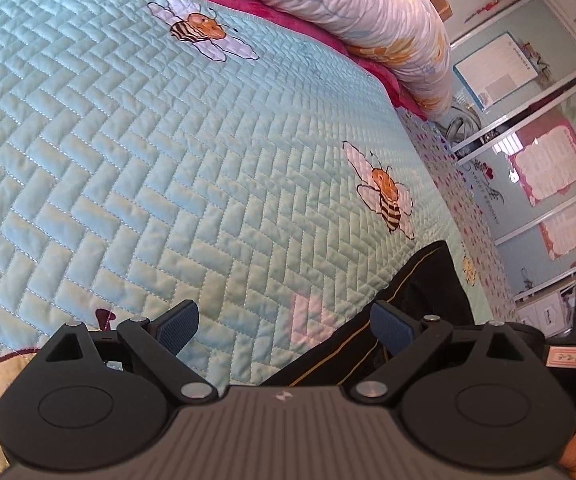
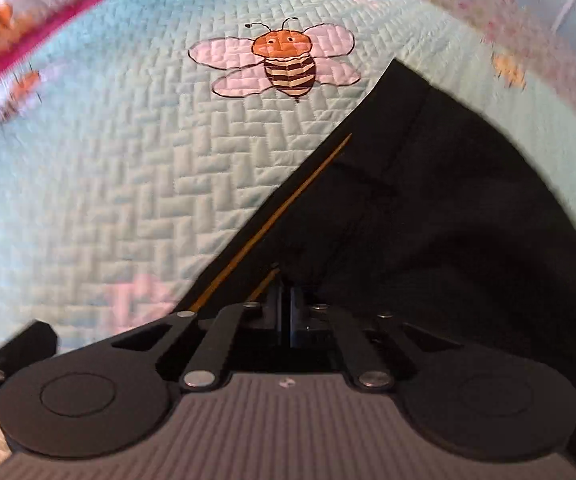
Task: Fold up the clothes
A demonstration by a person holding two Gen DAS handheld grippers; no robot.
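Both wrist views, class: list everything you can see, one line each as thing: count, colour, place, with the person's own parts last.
Quilt: one, pale green, covering the bed.
Bee pictures: two in the left view, orange and striped, stitched on the quilt.
Blanket: one, magenta, beyond the quilt's far edge.
Pillow: one, white with orange flowers, on the blanket.
Garment: one, black with yellow stitching, lying on the quilt at right.
Wall posters: several, pink-bordered, at right.
Left gripper: one, black, open above the quilt.
Right gripper: one, black, shut on the garment.

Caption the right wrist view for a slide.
Right gripper shut on black garment, over bee-print quilt.
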